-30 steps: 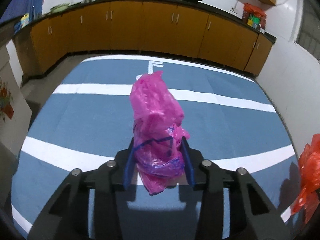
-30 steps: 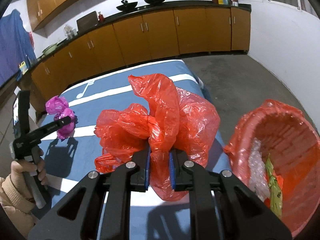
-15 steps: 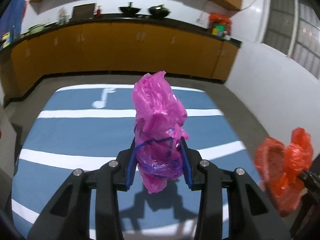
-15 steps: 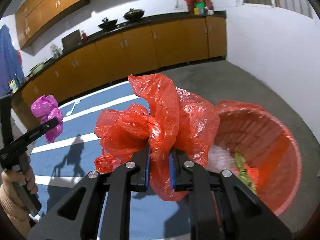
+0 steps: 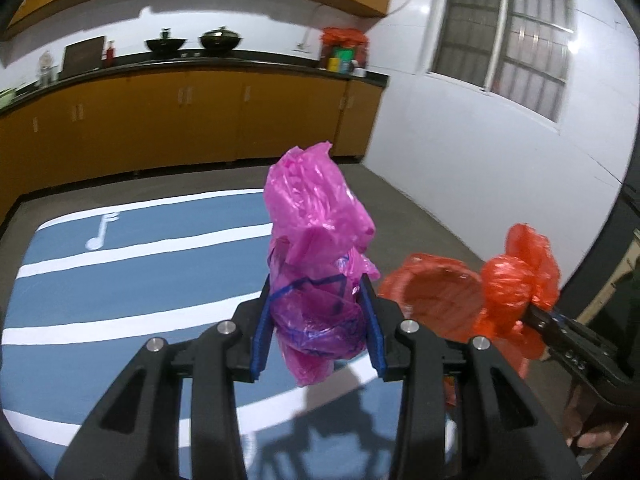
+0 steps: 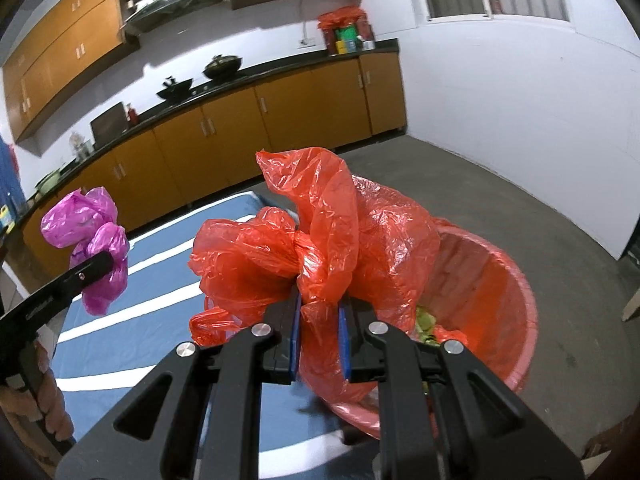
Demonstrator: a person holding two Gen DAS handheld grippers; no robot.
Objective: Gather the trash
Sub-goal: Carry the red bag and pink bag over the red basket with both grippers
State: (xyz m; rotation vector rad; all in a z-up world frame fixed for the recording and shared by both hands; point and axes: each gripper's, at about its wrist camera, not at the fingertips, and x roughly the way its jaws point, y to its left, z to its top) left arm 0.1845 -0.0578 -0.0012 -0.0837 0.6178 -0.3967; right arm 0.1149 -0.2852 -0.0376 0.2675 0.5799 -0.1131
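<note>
My left gripper (image 5: 318, 320) is shut on a crumpled pink plastic bag (image 5: 316, 240) and holds it in the air over the blue table's right end; the bag also shows in the right wrist view (image 6: 92, 240). My right gripper (image 6: 320, 334) is shut on a crumpled red plastic bag (image 6: 320, 240), held above the near rim of a red-lined bin (image 6: 496, 288). The bin holds green and red scraps. In the left wrist view the red bag (image 5: 516, 276) hangs just right of the bin (image 5: 436, 296).
A blue table (image 5: 140, 272) with white stripes and a music note lies to the left. Orange cabinets (image 5: 180, 120) with pots on a black counter line the back wall. A white wall with a window (image 5: 500, 28) stands at right. The grey floor (image 6: 520, 208) surrounds the bin.
Both grippers have swung right, away from the table towards the bin. The red bag now sits over the bin's rim. Both bags stay gripped.
</note>
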